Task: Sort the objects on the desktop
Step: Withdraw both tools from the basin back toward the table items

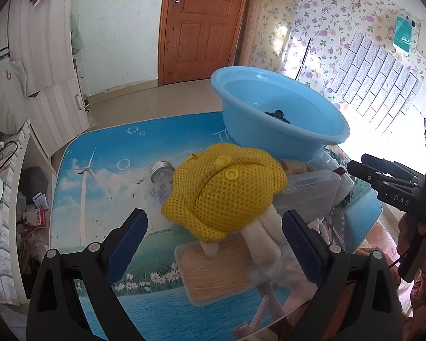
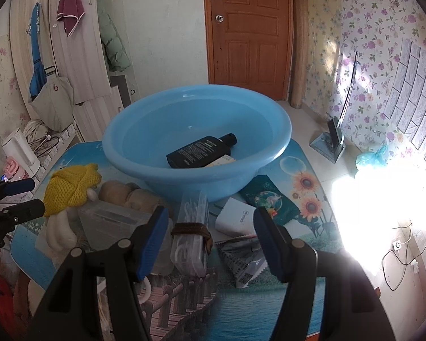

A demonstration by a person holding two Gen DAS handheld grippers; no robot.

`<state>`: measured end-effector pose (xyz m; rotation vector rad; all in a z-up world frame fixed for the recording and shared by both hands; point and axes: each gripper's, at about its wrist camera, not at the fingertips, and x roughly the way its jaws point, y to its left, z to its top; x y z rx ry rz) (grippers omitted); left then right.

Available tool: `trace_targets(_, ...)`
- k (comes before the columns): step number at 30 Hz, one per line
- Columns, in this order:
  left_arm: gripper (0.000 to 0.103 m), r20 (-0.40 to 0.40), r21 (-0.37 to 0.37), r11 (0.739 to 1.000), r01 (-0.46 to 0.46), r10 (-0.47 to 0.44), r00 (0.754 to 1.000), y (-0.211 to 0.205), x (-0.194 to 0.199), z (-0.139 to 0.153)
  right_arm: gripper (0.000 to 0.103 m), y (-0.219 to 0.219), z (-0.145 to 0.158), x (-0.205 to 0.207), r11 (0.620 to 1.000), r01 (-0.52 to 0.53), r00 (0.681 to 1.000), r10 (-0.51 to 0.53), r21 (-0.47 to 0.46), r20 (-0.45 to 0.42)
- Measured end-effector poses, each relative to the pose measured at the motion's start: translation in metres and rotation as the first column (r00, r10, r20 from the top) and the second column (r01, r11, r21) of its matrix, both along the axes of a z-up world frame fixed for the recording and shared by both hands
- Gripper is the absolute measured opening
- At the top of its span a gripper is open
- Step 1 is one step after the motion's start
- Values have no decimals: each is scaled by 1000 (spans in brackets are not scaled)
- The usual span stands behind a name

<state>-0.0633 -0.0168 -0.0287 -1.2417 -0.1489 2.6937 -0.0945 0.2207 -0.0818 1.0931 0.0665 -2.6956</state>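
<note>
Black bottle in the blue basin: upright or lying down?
Lying down. The black bottle rests on its side on the floor of the blue basin, cap toward the door, over a pale flat item.

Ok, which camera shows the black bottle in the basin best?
The right wrist view: the black bottle lies in full sight inside the blue basin, cap towards the door. The left wrist view catches only its dark top over the basin's rim.
</note>
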Motion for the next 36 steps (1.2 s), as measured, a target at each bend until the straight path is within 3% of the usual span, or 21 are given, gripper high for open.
trace_targets(6,96,16,5,1000,-6,6,1000,-9,15,-11,62,0,-5,10,1000,-1,1000,1,-7,19)
trace_targets(11,96,26,3,1000,14,-14,1000,-8,27,-20,62,-9,-11,30,997,-22,998,27,-81,65)
trace_targets(18,96,60,3,999,38,-38,997,-4,36,-37,62,-26,-29,51,994,-84,988,93,-72,126)
trace_targets(32,96,78,5,997,72,-72,994,5,32,-46,62,-39,-47,47,994,-105,980,107,-17,170)
trace_targets(36,96,80,5,997,71,-71,994,4,32,-46,45,-45,-51,43,992,-129,977,125,14,172)
